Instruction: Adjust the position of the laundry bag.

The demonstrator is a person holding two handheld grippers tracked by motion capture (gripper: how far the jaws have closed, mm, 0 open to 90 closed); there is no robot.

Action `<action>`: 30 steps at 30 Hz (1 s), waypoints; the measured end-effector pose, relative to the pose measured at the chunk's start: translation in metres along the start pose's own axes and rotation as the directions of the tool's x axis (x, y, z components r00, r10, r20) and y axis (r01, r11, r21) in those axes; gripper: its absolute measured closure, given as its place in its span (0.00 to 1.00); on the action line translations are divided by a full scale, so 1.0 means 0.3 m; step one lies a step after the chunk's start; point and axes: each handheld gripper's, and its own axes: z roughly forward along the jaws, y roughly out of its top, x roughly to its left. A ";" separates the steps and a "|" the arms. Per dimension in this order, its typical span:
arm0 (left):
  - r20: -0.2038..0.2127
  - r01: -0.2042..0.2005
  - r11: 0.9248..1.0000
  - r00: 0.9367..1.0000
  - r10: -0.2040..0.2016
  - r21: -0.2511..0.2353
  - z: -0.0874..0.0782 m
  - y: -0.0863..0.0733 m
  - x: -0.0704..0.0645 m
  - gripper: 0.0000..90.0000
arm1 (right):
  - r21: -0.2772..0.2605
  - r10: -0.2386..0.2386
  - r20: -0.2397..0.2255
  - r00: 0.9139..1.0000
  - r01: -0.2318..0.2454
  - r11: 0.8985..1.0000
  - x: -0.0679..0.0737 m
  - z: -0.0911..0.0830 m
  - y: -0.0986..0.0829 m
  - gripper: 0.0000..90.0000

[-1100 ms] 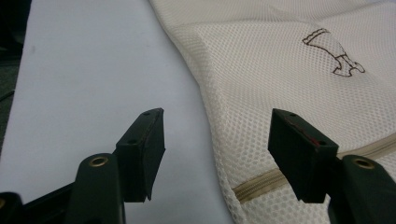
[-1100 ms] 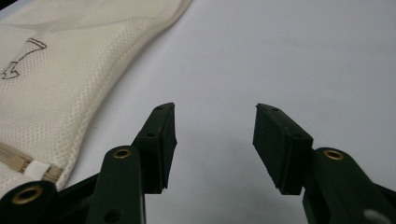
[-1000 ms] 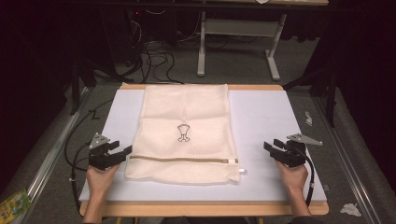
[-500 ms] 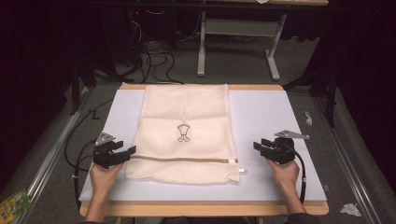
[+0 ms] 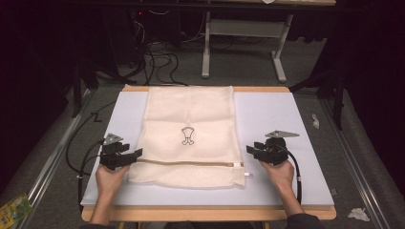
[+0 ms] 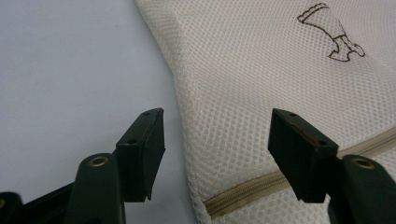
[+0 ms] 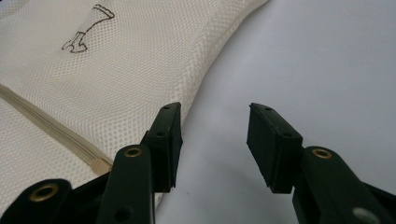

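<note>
A cream mesh laundry bag (image 5: 189, 133) with a small dark printed emblem (image 5: 187, 135) lies flat on the pale grey table mat (image 5: 267, 114), its beige zipper (image 5: 186, 163) running across near the person's edge. The left gripper (image 5: 135, 153) sits at the bag's left edge by the zipper end; its jaws stand spread, one over the mat and one over the mesh, pinching nothing. The right gripper (image 5: 250, 150) rests just beside the bag's right edge, jaws likewise spread, holding nothing, with the mesh border next to one jaw.
</note>
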 end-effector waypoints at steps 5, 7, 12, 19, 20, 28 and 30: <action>-0.016 0.016 0.999 1.000 -0.016 0.039 0.017 0.016 -0.002 0.41 | 0.023 -0.009 -0.010 1.000 0.009 1.000 0.026 0.026 0.016 0.61; -0.013 0.028 0.999 1.000 -0.028 0.038 0.018 0.026 -0.004 0.41 | 0.032 -0.008 -0.018 1.000 0.009 0.999 0.036 0.038 0.024 0.60; -0.028 0.020 0.997 0.999 -0.018 0.069 0.034 0.038 -0.012 0.41 | 0.067 -0.015 -0.023 1.000 0.017 0.998 0.065 0.075 0.042 0.60; -0.041 0.030 0.995 0.999 -0.026 0.095 0.059 0.043 -0.016 0.41 | 0.113 0.001 -0.042 0.999 0.004 0.994 0.092 0.118 0.053 0.58; -0.044 0.034 0.995 0.999 -0.030 0.096 0.062 0.045 -0.014 0.42 | 0.117 0.002 -0.039 0.999 0.003 0.993 0.094 0.123 0.056 0.58; -0.048 0.062 0.994 0.997 -0.058 0.085 0.084 0.055 -0.011 0.44 | 0.134 0.006 -0.016 1.000 -0.004 0.991 0.109 0.156 0.086 0.60; -0.045 0.069 0.993 0.997 -0.065 0.095 0.095 0.054 -0.013 0.45 | 0.139 0.010 -0.006 1.000 -0.009 0.990 0.110 0.163 0.088 0.60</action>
